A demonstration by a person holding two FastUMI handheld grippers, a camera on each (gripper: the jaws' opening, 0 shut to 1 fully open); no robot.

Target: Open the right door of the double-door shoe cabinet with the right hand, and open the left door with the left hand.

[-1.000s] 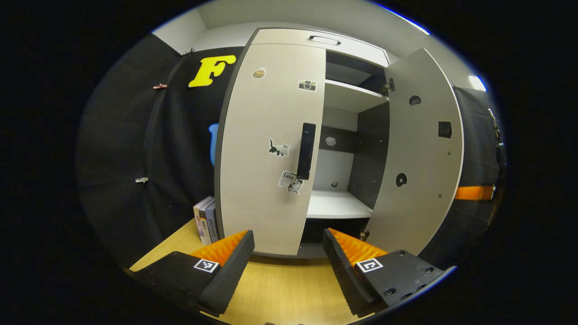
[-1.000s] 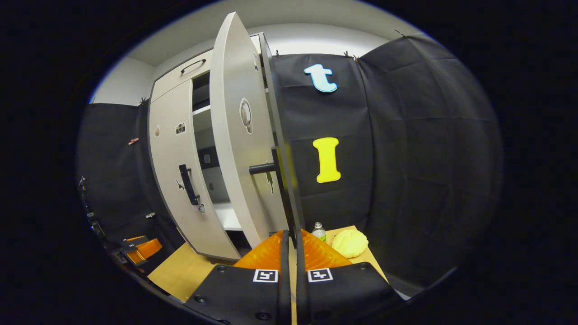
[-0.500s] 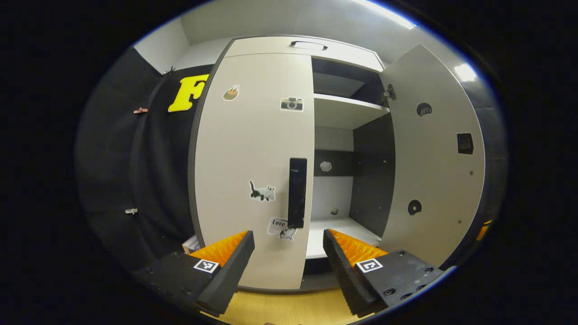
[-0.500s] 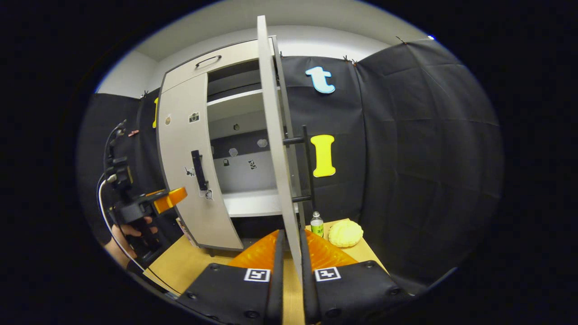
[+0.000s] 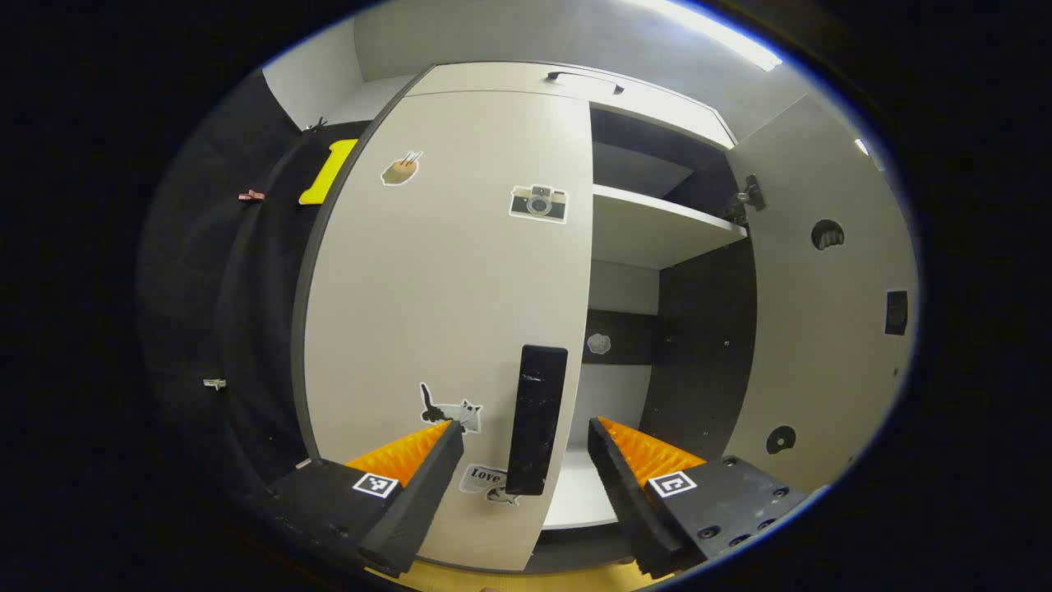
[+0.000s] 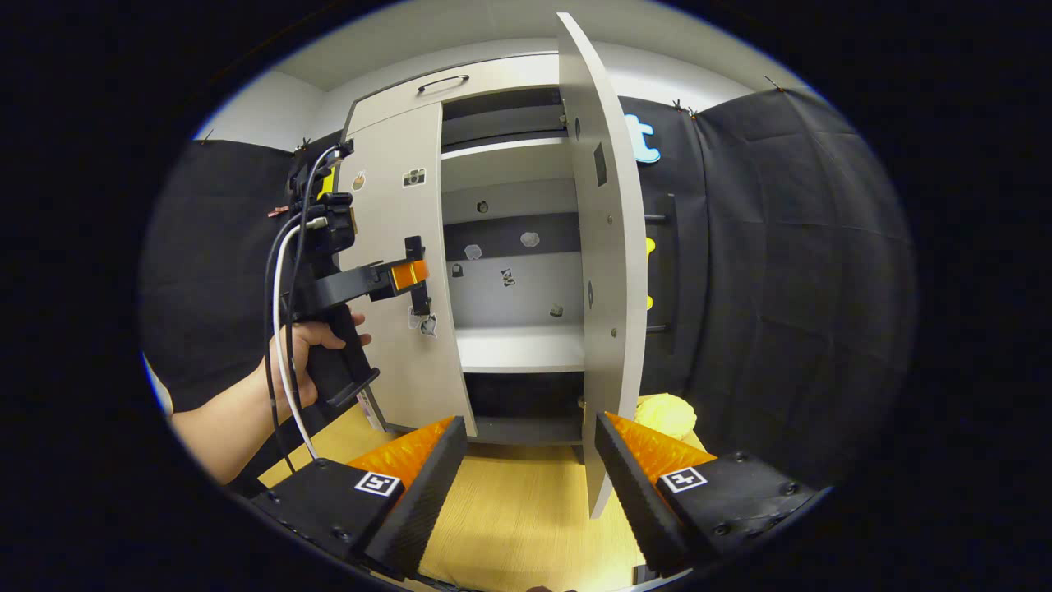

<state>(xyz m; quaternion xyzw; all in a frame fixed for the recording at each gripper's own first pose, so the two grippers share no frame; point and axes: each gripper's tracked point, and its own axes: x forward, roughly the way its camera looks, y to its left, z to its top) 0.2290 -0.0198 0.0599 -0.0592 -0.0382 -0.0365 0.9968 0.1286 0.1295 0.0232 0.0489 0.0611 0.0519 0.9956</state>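
Note:
The grey shoe cabinet's left door [image 5: 444, 288] is closed, with stickers on it. Its black vertical handle [image 5: 536, 419] stands just ahead of my open left gripper [image 5: 523, 493], in line with the gap between the fingers and not touched. The right door [image 5: 822, 329] hangs wide open, showing white shelves [image 5: 657, 234]. In the right gripper view, my right gripper [image 6: 530, 493] is open and holds nothing, just short of the right door [image 6: 608, 247], which I see edge-on. A hand holds the left gripper [image 6: 411, 275] up at the left door's handle [image 6: 421, 306].
The cabinet stands on a wooden table [image 6: 509, 510]. A yellow lumpy object [image 6: 666, 413] lies behind the open right door. Black cloth walls close in both sides. A drawer with a handle [image 5: 585, 78] tops the cabinet.
My right gripper has let go of the right door's edge, opened and drawn back; that door has swung wider. My left gripper has risen and closed in on the left door's handle.

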